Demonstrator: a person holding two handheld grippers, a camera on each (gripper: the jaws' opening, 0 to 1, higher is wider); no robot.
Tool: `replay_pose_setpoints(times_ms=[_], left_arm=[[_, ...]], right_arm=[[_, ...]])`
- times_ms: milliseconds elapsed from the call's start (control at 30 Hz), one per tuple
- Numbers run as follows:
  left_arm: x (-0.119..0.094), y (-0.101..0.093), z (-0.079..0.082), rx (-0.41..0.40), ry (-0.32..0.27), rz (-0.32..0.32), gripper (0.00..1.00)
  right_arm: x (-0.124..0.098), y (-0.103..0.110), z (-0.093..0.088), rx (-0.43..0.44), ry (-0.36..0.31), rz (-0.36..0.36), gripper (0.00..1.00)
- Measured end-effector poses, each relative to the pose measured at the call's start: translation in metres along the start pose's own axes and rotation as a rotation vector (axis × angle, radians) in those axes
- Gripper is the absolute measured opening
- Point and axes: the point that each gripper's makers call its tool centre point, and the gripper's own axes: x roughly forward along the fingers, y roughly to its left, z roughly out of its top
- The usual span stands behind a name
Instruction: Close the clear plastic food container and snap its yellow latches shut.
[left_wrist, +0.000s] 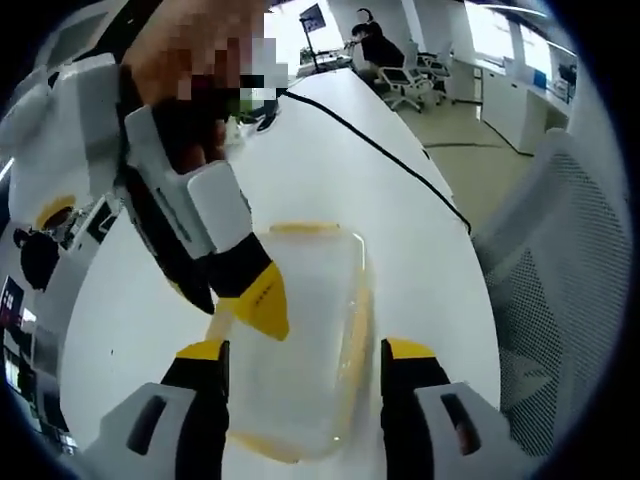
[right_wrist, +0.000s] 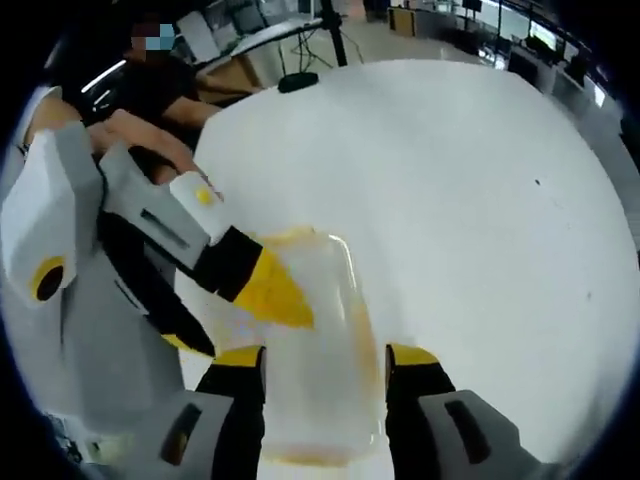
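A clear plastic container (left_wrist: 300, 340) with its lid on lies on the white table (left_wrist: 330, 170). Yellow latches (left_wrist: 305, 229) show at its far end, along its right side and at its near end. My left gripper (left_wrist: 305, 352) is open, its jaws standing either side of the container's near half. My right gripper (left_wrist: 235, 305) comes in from the upper left, one yellow fingertip (left_wrist: 262, 300) resting on the container's left edge. In the right gripper view the container (right_wrist: 325, 340) lies between the jaws of my open right gripper (right_wrist: 325, 362). There my left gripper (right_wrist: 245, 330) reaches in from the left, one yellow fingertip (right_wrist: 272, 290) over the lid.
A black cable (left_wrist: 380, 150) runs across the table's far part. A white mesh chair (left_wrist: 570, 290) stands by the table's right edge. A person's hand (right_wrist: 140, 135) holds the left gripper. A small black object (right_wrist: 297, 82) sits at the table's far edge (right_wrist: 420, 70).
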Motion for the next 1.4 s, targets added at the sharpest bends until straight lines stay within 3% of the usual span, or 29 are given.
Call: replay_pose_setpoints(times_ms=[100,200,600,733,1100,1400], left_arm=[[-0.002,0.002,-0.003,0.000,0.004,-0.004,0.64],[-0.005,0.003,-0.009,0.006,0.019,-0.003,0.65],[-0.009,0.013,-0.015,0.022,0.014,-0.003,0.76],[-0.009,0.016,-0.017,0.038,0.019,-0.007,0.80],[0.001,0.022,-0.025,0.051,0.046,-0.027,0.89],[0.014,0.021,-0.032,0.052,0.080,-0.063,0.91]], right_arm=[[-0.006,0.004,-0.002,-0.016,-0.017,-0.013,0.52],[-0.010,0.002,-0.010,-0.102,0.024,-0.055,0.55],[-0.021,0.020,-0.026,-0.144,0.023,-0.096,0.64],[-0.020,0.023,-0.034,-0.175,0.049,-0.109,0.67],[-0.012,0.025,-0.044,-0.195,0.035,-0.138,0.76],[-0.004,0.020,-0.053,-0.202,0.042,-0.176,0.83]])
